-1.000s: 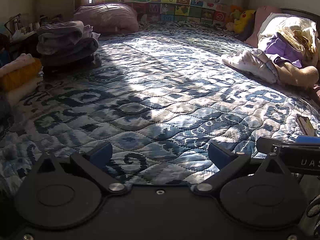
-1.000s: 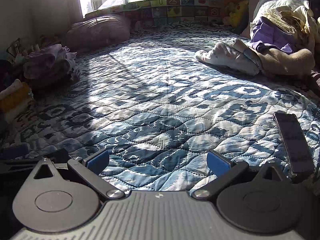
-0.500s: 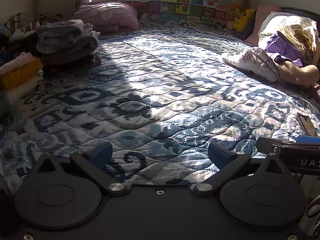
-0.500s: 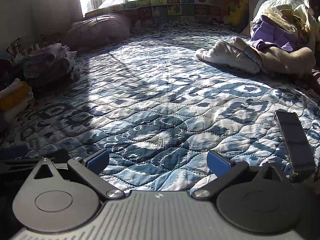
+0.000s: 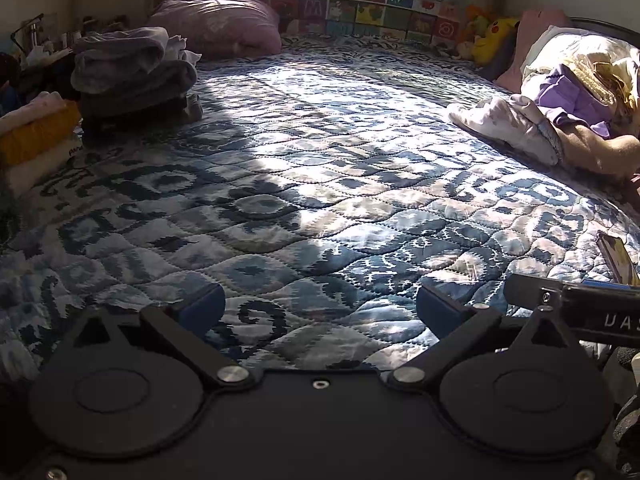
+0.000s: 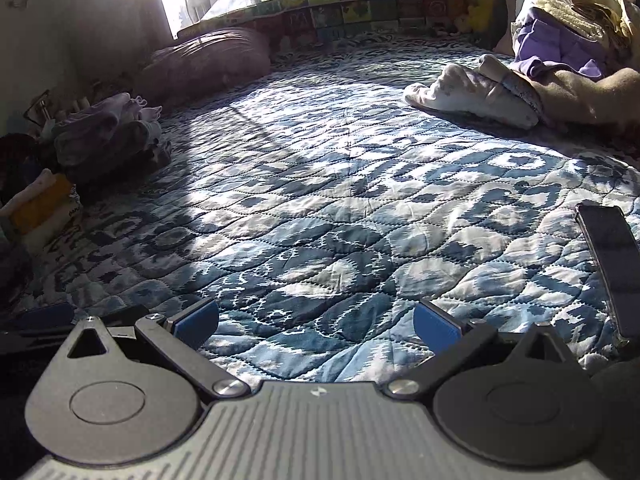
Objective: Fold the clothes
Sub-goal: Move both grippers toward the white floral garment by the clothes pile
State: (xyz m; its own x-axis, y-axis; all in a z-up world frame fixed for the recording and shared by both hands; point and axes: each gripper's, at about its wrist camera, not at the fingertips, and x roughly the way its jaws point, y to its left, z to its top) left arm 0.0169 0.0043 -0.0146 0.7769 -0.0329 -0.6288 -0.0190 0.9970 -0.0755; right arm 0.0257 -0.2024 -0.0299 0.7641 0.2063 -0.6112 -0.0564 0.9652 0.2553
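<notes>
Over the near edge of the bed, both grippers hang low above the blue-and-white quilt [image 5: 320,184], side by side. The left gripper [image 5: 320,312] has its blue-padded fingers spread wide with nothing between them, only quilt showing in the gap. The right gripper [image 6: 316,320] is the same: fingers apart, holding nothing, with patterned fabric under it.

The clothes sit in two groups at opposite sides of the bed. On the left, a neat stack of folded grey and lilac garments [image 5: 132,76] rests in shade, and nearer the edge lies another folded pile with a mustard-yellow layer [image 5: 36,136]. On the right, well away from both grippers, a loose heap of unfolded clothes [image 5: 568,96] is tumbled together: a pale printed piece in front, a tan one beside it, purple and cream ones behind.

A dark phone [image 6: 612,256] lies flat on the quilt near the right gripper's right finger. At the far end a mauve pillow [image 5: 220,24] leans by a colourful patchwork bumper [image 5: 360,8] under the window, with a yellow plush toy [image 5: 492,36] in the corner. Sun falls in a broad band across the middle of the quilt.
</notes>
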